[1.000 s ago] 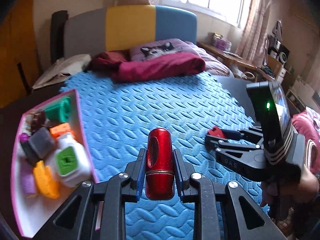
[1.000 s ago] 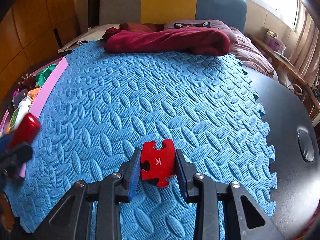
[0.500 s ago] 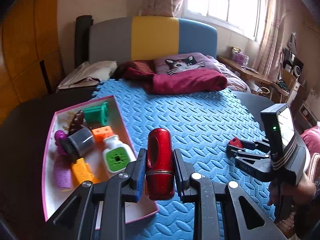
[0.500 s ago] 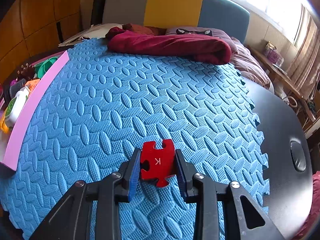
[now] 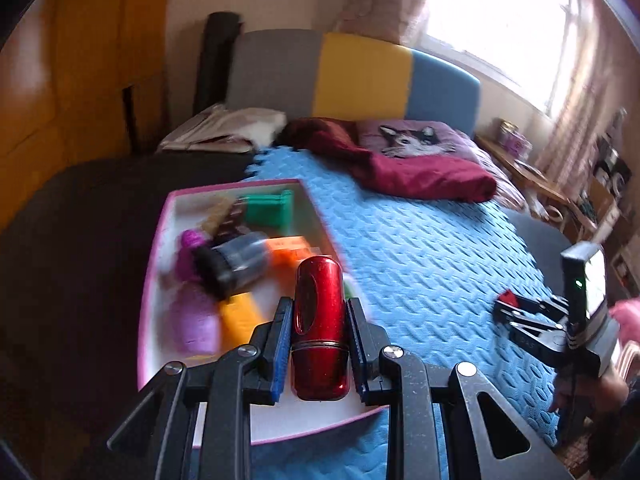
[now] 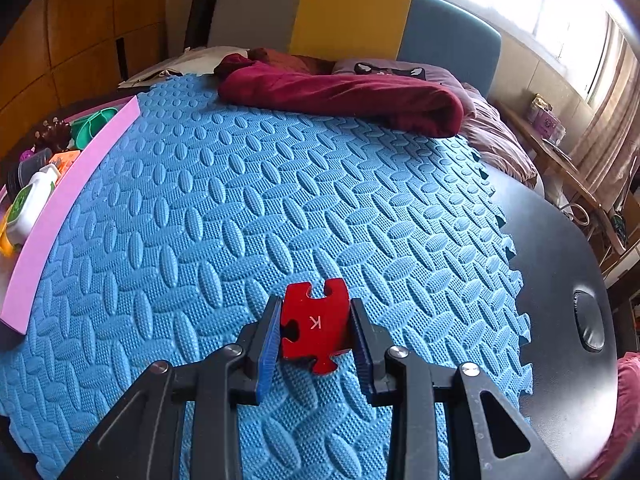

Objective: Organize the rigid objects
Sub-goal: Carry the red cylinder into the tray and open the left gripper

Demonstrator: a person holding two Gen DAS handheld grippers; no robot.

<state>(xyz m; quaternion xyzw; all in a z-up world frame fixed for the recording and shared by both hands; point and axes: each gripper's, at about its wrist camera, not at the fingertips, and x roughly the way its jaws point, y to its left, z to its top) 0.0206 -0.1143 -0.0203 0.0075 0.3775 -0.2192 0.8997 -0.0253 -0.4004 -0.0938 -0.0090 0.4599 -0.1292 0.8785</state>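
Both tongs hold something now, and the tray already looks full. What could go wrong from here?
1. The pink tray is crowded, so the red capsule may land on the grey cup and roll.
2. The left tongs grip a smooth, glossy, rounded body, which could slip.
3. The right tongs pinch only the edges of the red puzzle piece, which might twist out.

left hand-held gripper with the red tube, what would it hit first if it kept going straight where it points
Likely the pink tray: the left hand-held gripper, shut on the red tube, aims over the toys inside, probably the grey cup or orange block. Blur leaves depth unclear.
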